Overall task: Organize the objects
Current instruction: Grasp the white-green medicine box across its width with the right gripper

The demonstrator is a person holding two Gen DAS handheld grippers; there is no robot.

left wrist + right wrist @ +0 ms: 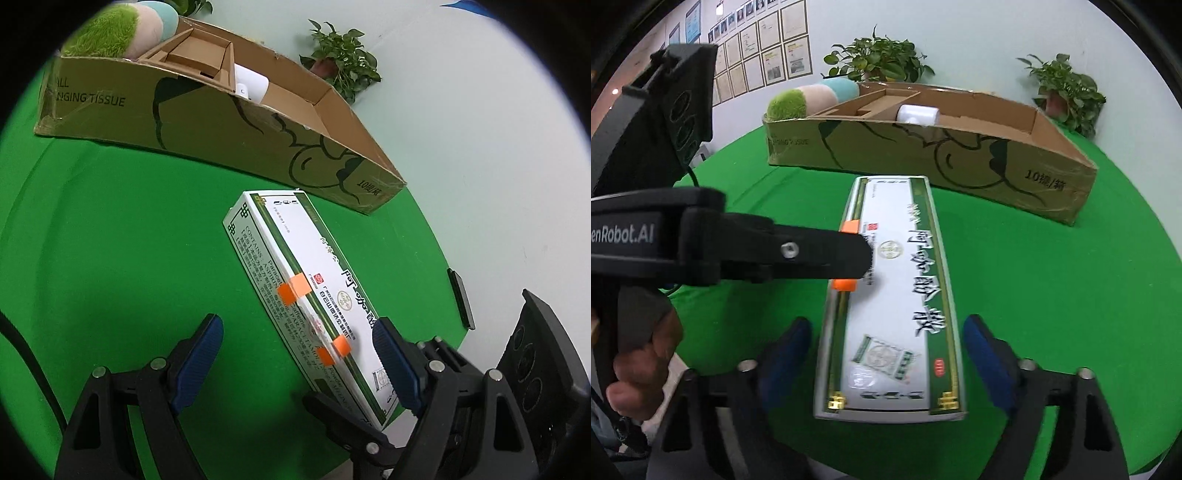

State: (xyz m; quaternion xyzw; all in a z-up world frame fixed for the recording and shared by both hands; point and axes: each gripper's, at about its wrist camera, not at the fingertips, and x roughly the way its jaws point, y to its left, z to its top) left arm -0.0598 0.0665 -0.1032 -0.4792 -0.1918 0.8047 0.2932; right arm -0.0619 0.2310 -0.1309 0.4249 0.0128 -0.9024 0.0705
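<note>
A long white-and-green medicine box (890,306) lies flat on the green table cover (1052,295), and everything here sits around it. To its left, in the right wrist view, a person's hand (639,365) grips the handle of the left gripper (297,356), whose black arm reaches in sideways and ends over the box's left edge, between two strips of orange tape (844,284). From that gripper's own camera its blue-padded fingers (199,358) stand well apart: the left pad hangs over bare green cloth, clear of the box, and the right pad is at the box's far long edge; I cannot tell if it touches. It has hold of nothing.

At the box's near end, the right gripper (886,358) straddles it, one blue pad on each side of the box. A sliver of green shows between each pad and the cardboard, so the jaws are not clamped on it.

Beyond the box's far end stands a cut-down cardboard carton (923,155), nearly touching it, with a white object (918,114) and a smaller cardboard insert (882,103) inside. A plush toy (809,98) rests at the carton's left end. Two potted plants (1067,96) stand behind, against the wall.
</note>
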